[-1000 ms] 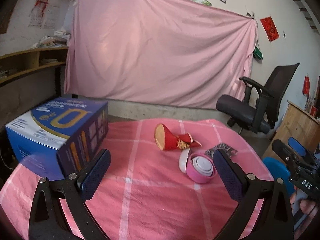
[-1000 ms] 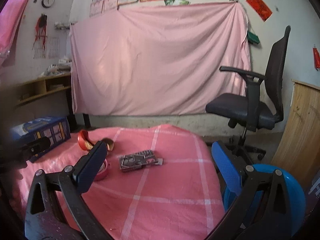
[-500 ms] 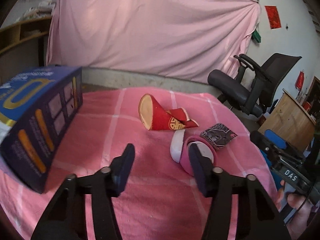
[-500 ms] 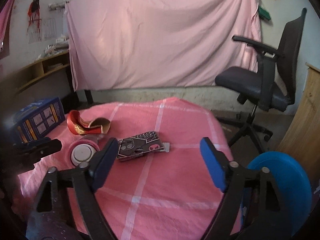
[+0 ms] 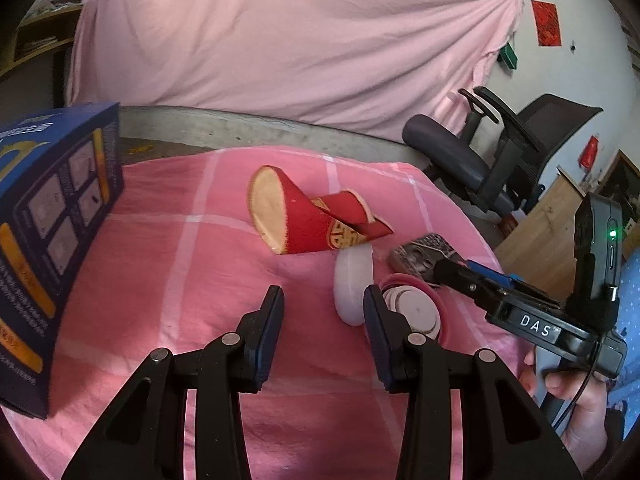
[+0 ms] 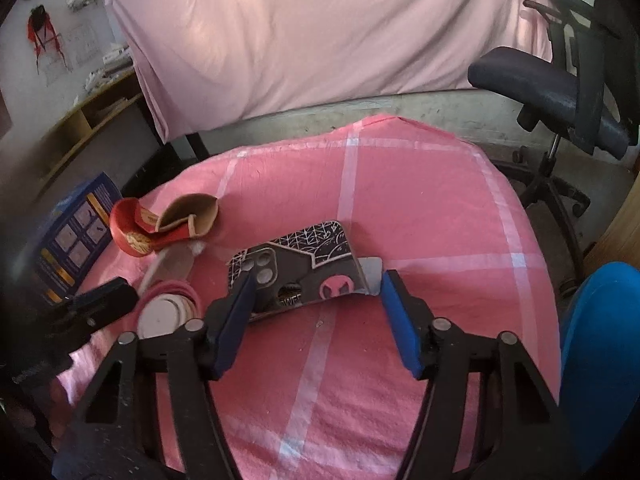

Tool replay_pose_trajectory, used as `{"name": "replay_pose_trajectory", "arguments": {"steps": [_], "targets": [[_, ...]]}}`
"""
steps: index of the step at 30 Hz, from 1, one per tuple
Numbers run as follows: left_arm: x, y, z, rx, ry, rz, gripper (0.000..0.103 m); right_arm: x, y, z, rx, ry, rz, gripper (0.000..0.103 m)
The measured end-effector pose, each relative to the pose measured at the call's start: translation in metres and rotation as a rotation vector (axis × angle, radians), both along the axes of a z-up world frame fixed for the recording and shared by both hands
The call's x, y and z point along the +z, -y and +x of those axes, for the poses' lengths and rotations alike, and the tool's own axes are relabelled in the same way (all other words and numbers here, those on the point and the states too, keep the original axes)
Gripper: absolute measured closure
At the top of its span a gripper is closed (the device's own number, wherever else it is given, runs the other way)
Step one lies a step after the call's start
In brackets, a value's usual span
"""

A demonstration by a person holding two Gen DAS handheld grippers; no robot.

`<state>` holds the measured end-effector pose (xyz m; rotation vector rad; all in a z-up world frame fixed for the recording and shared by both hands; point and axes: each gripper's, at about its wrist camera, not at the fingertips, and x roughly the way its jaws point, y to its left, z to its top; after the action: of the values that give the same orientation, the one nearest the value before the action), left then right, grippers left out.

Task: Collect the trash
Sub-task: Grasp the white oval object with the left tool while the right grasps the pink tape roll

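Observation:
A crushed red paper cup [image 5: 308, 216] lies on its side on the pink checked tablecloth [image 5: 180, 264]; it also shows in the right wrist view [image 6: 160, 228]. In front of it lie a white lid [image 5: 354, 280] and a pink round container [image 5: 416, 312]. My left gripper [image 5: 324, 308] is open, low over the cloth, just before the lid. A dark patterned phone case [image 6: 300, 268] lies mid-table. My right gripper [image 6: 316, 300] is open, its fingers straddling the case's near edge.
A blue carton [image 5: 48, 232] stands at the table's left edge. A black office chair [image 6: 560, 92] stands beyond the table's right side. A blue round bin [image 6: 600, 360] sits low at the right. A pink sheet [image 5: 280, 48] hangs behind.
Both grippers have moved forward and down toward the table. The left gripper's jaws have narrowed. The right gripper has come up around the phone case.

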<state>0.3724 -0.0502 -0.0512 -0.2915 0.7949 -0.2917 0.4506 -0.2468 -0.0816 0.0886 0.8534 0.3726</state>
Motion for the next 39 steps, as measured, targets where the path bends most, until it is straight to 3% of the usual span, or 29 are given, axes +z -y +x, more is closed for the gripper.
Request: {"name": "replay_pose_trajectory", "arguments": {"steps": [2,5,15,19,25,28,39], "targets": [[0.0,0.005,0.002,-0.014,-0.007,0.005,0.067,-0.002,0.002,-0.004,0.009,-0.014,0.011,0.041],[0.001,0.01,0.005,-0.027,-0.016,0.012,0.067,-0.001,0.0,-0.009,0.016,-0.007,0.009,0.045],[-0.002,0.01,0.028,-0.047,-0.077,-0.065,0.067,0.001,0.003,-0.012,0.027,-0.004,0.026,0.064],[-0.002,0.015,0.036,-0.071,-0.086,-0.072,0.068,0.0,0.004,-0.012,0.025,-0.008,0.031,0.064],[-0.001,0.032,0.035,-0.147,-0.066,0.033,0.068,0.001,0.006,-0.011,0.006,-0.01,0.044,0.063],[-0.005,0.032,0.028,-0.172,-0.064,0.039,0.077,0.001,0.01,-0.012,-0.009,-0.01,0.055,0.062],[-0.009,0.046,0.031,-0.178,-0.062,0.074,0.077,0.003,0.025,-0.026,-0.03,-0.009,0.072,0.062]]}}
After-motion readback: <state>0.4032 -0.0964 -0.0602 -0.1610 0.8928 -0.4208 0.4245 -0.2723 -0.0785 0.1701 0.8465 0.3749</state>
